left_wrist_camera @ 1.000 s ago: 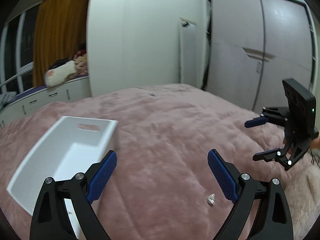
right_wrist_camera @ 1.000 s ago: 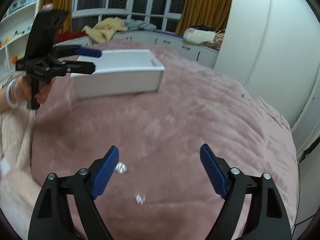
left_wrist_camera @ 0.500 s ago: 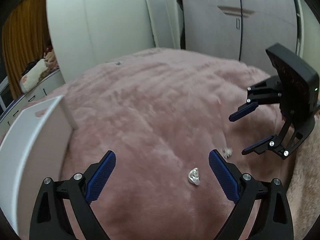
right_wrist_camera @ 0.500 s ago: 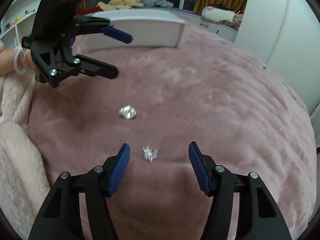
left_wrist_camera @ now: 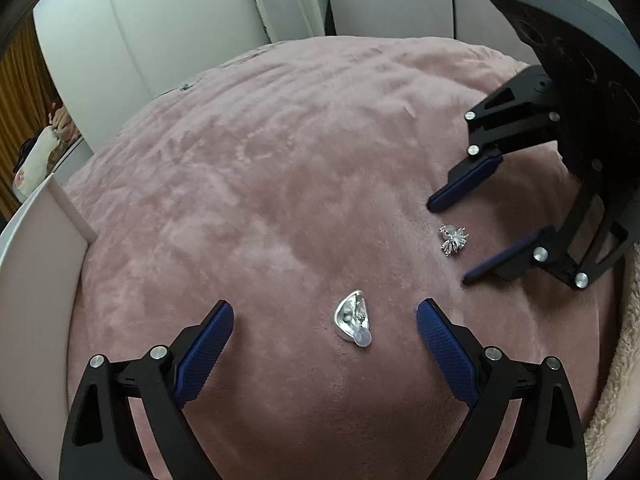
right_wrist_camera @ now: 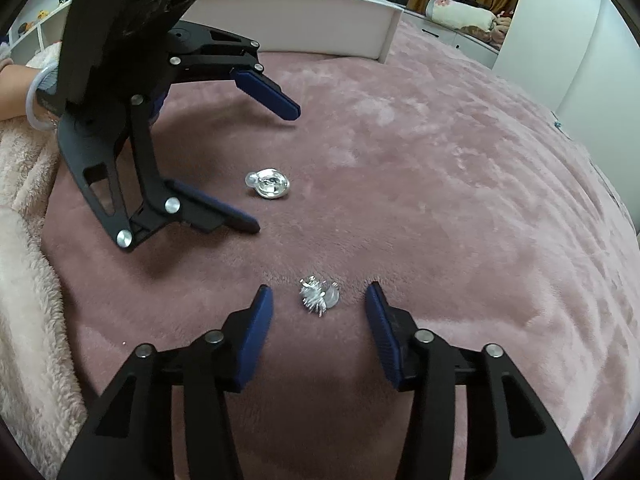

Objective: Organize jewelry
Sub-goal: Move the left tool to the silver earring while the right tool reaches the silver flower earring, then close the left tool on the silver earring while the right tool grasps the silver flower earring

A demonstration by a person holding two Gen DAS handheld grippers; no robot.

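Two small silver jewelry pieces lie on the pink plush bed cover. A smooth shell-shaped silver earring [left_wrist_camera: 353, 322] [right_wrist_camera: 270, 183] lies between the fingertips of my left gripper [left_wrist_camera: 325, 313], which is open and low over it. A spiky silver earring [right_wrist_camera: 319, 295] [left_wrist_camera: 453, 239] lies between the fingertips of my right gripper [right_wrist_camera: 319, 297], which is open around it. Each gripper shows in the other's view: the right one [left_wrist_camera: 450, 240] and the left one [right_wrist_camera: 276, 166].
A white box [left_wrist_camera: 36, 264] [right_wrist_camera: 304, 24] stands on the bed beyond the left gripper. A fluffy cream blanket [right_wrist_camera: 24, 248] borders the pink cover [left_wrist_camera: 304, 152]. Wardrobe doors, windows and orange curtains lie behind. A hand with a bracelet [right_wrist_camera: 34, 100] holds the left gripper.
Both grippers have dropped lower and moved in over the earrings. The right gripper has narrowed a little around the spiky earring. The box has slid out toward the frame edge.
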